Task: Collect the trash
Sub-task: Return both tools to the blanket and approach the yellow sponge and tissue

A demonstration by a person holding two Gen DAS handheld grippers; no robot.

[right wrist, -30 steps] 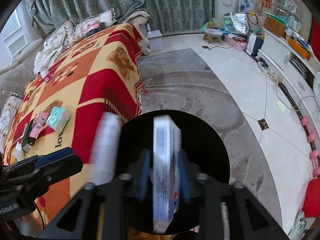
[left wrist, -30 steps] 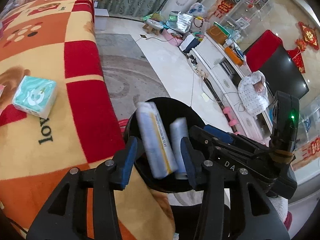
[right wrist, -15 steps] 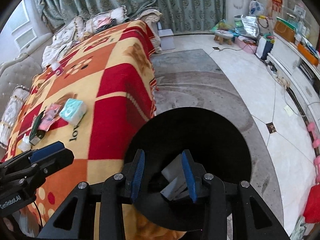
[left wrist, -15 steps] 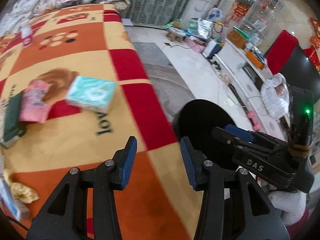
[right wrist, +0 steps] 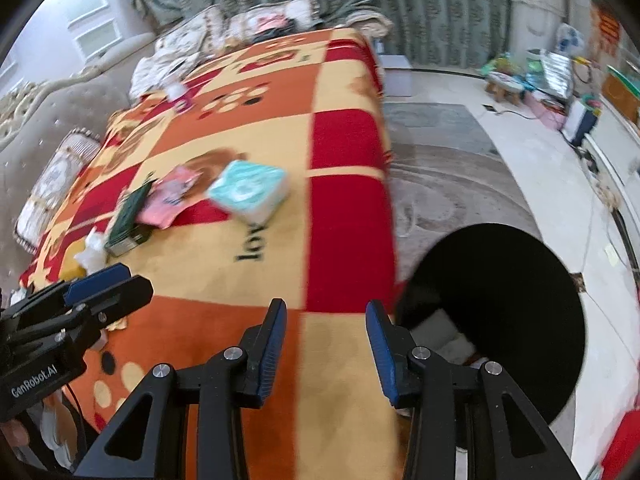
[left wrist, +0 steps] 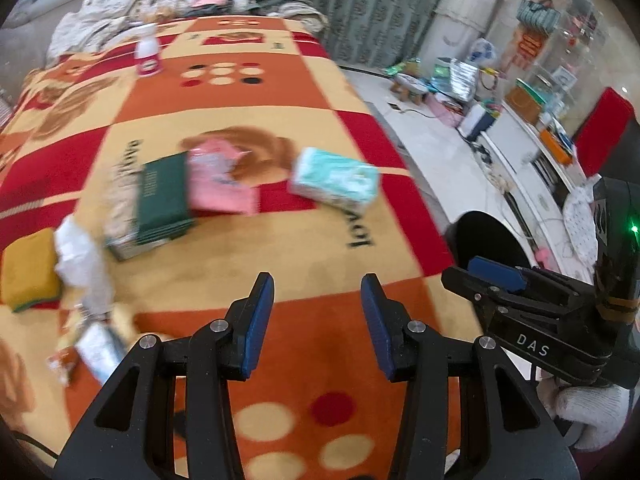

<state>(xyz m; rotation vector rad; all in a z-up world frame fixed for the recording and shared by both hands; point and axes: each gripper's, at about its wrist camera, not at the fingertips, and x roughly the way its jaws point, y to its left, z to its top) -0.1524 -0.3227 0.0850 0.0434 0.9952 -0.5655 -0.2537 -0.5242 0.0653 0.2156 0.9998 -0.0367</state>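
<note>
- The items on the blanket (left wrist: 224, 248) are blurred; the black bin's (right wrist: 520, 312) contents are barely made out at 5 o'clock.
- 1 teal tissue pack (left wrist: 334, 180) and 1 pink packet (left wrist: 218, 182) are counted.
- The left gripper (left wrist: 317, 322) is spread and empty; the right gripper (right wrist: 326, 344) is opening, nothing between its jaws.

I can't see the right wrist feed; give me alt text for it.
The empty right gripper, jaws opening, hovers over an orange-and-red checked blanket, with a round black trash bin at its right holding pale packets. A teal tissue pack lies ahead.
</note>
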